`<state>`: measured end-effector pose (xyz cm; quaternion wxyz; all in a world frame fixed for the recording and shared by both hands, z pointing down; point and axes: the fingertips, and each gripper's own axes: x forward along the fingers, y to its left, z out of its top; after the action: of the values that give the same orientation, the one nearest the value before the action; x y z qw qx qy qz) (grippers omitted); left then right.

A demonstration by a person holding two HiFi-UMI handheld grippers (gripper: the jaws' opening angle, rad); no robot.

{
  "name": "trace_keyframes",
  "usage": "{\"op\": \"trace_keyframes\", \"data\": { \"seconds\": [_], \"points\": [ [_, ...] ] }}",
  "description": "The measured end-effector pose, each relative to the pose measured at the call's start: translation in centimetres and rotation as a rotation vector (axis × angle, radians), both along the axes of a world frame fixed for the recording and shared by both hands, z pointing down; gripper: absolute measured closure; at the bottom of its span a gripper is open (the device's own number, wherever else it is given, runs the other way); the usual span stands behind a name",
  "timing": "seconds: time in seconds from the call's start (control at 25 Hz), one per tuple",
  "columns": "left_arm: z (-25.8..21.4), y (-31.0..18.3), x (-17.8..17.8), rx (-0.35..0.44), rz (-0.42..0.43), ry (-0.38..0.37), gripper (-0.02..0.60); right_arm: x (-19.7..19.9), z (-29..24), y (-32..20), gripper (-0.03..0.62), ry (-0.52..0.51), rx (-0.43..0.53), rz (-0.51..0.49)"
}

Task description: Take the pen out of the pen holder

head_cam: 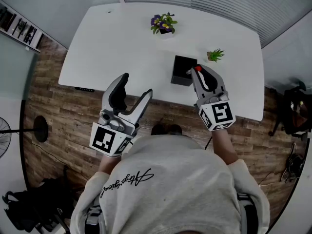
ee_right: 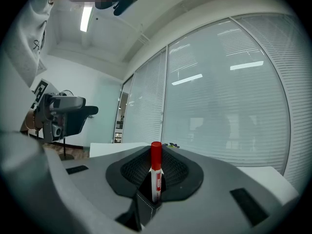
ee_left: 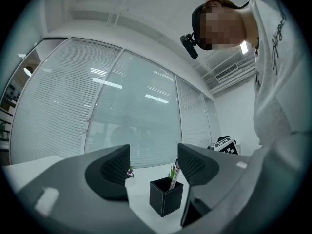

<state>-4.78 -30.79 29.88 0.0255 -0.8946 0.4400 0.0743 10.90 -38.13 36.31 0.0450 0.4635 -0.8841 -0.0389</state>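
A black square pen holder [head_cam: 183,70] stands on the white table [head_cam: 122,43], right of the middle. A white pen with a red cap [head_cam: 197,68] stands upright in it. My right gripper [head_cam: 198,72] is shut on that pen just above the holder. In the right gripper view the pen [ee_right: 155,172] is pinched between the dark pads, with its lower end still inside the holder's corner [ee_right: 145,206]. My left gripper [head_cam: 137,86] hangs open and holds nothing over the table's front edge, left of the holder. From the left gripper [ee_left: 153,162] the holder [ee_left: 165,197] and pen [ee_left: 174,177] show ahead.
A small pot of purple flowers [head_cam: 163,24] stands at the back of the table. A little green plant [head_cam: 215,55] sits right of the holder. A fan base [head_cam: 40,129] is on the wooden floor at the left, and a dark chair [head_cam: 295,108] at the right.
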Motion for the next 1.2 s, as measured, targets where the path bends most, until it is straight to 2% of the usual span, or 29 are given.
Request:
{"op": "trace_keyframes", "data": {
  "seconds": [1.2],
  "points": [
    [-0.9,-0.1,0.7,0.026,0.034,0.001,0.287,-0.2,-4.5,1.2,0.536,-0.027,0.083,-0.006]
  ]
}}
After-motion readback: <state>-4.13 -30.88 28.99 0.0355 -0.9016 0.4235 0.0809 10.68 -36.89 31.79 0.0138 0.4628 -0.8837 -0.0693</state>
